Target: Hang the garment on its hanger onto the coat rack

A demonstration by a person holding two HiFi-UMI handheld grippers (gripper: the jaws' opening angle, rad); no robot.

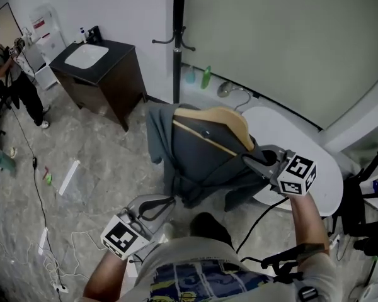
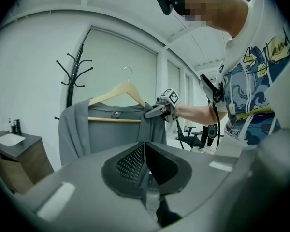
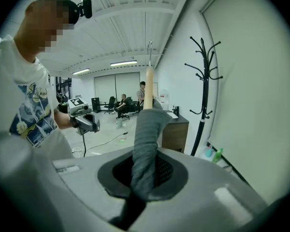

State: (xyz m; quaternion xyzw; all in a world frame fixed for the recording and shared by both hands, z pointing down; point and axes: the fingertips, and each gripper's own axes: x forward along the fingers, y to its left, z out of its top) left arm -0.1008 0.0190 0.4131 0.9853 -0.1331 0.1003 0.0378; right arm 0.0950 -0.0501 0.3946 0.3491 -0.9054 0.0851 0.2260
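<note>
1. Grey marbled floor (image 1: 94, 168) spread below me. A dark cabinet (image 1: 123, 80) with a white basin stood at the far left, a black coat rack (image 1: 177, 43) stood against the pale wall, and a white table (image 1: 315, 175) was on my right.
2. My right arm reached forward with the forearm almost straight, above the table's near edge. The marker cube faced up.
3. My right gripper (image 1: 251, 160) was clamped on the garment (image 1: 201, 162). Its fingers pinched a fold of grey cloth at one shoulder end of the hanger (image 1: 223, 121), and the wood rose just past the jaws.
4. The garment was draped over the wooden hanger and hung tilted in the air between me and the coat rack. Its hem trailed toward the floor.
5. The hanger's metal hook (image 2: 129, 72) stood free, apart from the coat rack's arms.
6. My left arm was bent and low, close to my body.
7. My left gripper (image 1: 167, 202) pointed toward the garment's lower part without touching it. Its fingers were pressed together and empty.
</note>
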